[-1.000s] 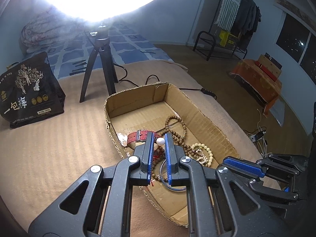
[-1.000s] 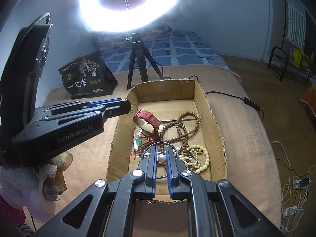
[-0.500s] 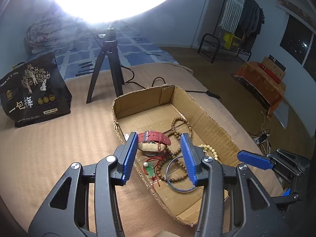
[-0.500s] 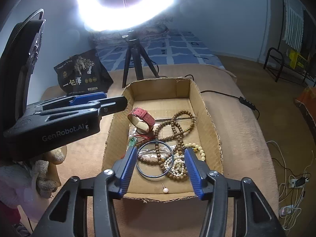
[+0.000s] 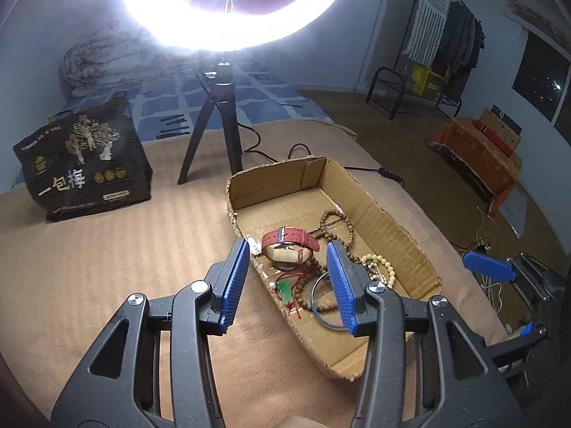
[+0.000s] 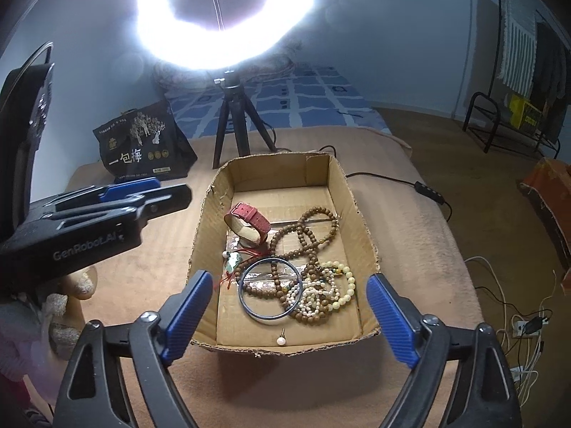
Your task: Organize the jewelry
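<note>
- Sitting in a cardboard box (image 6: 353, 210) on the bed, all the jewelry lay in one heap, just ahead of the right gripper (image 6: 285, 321) and below it.
- Both jaws of the right gripper stood far apart and were opening, with nothing pinched between them.
- A tiny pearl stud (image 6: 281, 339) lay alone on the box floor, nearest that gripper. It looked light, round and slippery, so it would likely roll. Pinching the ball gently from both sides seemed best.
- A thin blue bangle (image 6: 270, 288) lay flat just past the stud. It looked stiff and smooth. Its near edge would be the easy place to grab.
- Brown wooden beads (image 6: 307, 235) and pale beads (image 6: 333, 290) were tangled together, ahead and a bit to the right. Strings like these are floppy. Lifting one would probably drag the other along.
- A red watch (image 5: 289, 244) sat ahead of the left gripper (image 5: 287, 281), between its fingers in that view but well apart from them. Its strap looked soft and easy to pinch.
- A small green charm (image 5: 284, 288) on red thread lay close below the left gripper. It might chip, so a soft hold would suit.
- The left gripper's jaws were partly apart, opening, and empty.
</note>
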Tool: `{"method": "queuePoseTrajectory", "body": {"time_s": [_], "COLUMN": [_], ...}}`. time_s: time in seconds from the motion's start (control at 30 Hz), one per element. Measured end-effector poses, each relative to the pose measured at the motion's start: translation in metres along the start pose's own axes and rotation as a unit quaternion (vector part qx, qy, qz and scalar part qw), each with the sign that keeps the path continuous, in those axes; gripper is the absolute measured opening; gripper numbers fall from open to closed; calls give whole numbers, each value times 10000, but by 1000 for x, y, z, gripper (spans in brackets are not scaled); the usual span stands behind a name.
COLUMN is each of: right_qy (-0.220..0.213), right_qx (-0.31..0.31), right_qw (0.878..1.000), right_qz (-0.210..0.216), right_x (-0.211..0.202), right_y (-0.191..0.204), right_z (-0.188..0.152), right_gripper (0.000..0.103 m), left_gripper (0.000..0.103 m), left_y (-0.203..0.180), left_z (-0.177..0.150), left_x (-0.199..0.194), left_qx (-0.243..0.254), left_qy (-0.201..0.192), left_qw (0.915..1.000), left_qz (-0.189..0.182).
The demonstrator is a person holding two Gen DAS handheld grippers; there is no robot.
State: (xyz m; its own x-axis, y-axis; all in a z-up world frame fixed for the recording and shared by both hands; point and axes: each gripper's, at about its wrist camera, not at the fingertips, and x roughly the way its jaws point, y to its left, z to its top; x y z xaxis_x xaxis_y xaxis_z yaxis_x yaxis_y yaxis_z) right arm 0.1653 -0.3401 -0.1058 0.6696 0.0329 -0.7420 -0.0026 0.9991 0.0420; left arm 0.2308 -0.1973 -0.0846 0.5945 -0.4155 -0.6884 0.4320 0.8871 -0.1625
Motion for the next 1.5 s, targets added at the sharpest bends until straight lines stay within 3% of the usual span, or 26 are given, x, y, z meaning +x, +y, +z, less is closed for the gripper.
{"method": "queuePoseTrajectory", "body": {"time_s": [0.07, 0.3, 0.43, 0.6, 0.73, 1.0, 1.27, 1.5], "right_qy": [-30, -193, -340, -541, -634, -796, -978, -1003], "right_qx": [-19, -81, -49, -89, 16, 118, -160, -239], "right_qw": [10000, 9997, 9993, 9979, 9972, 9961, 9942, 9936], "right_qz": [-14, -116, -158, -335, -398, -372, -418, -456], "right_x": [-4, -29, -47, -65, -80, -102, -113, -113], "right_y": [1, 7, 8, 9, 6, 9, 27, 33], "right_z": [0, -4, -6, -9, -12, -17, -24, -30], "right_gripper": [93, 96, 99, 102, 103, 103, 103, 103], "left_gripper": [58, 59, 72, 73, 80, 81, 98, 100], "left_y": [0, 1, 2, 1, -1, -5, -4, 0], "left_z": [-3, -14, -22, -32, -43, -62, -71, -72], "left_x": [-11, -46, -70, -100, -120, -151, -171, -189], "left_qx": [12, 45, -11, 33, 129, 213, 99, -16], "left_qy": [-84, -207, -290, -391, -509, -689, -702, -936], "left_qw": [10000, 9997, 9995, 9990, 9982, 9967, 9957, 9935], "left_qz": [38, 115, 143, 196, 276, 372, 590, 640]}}
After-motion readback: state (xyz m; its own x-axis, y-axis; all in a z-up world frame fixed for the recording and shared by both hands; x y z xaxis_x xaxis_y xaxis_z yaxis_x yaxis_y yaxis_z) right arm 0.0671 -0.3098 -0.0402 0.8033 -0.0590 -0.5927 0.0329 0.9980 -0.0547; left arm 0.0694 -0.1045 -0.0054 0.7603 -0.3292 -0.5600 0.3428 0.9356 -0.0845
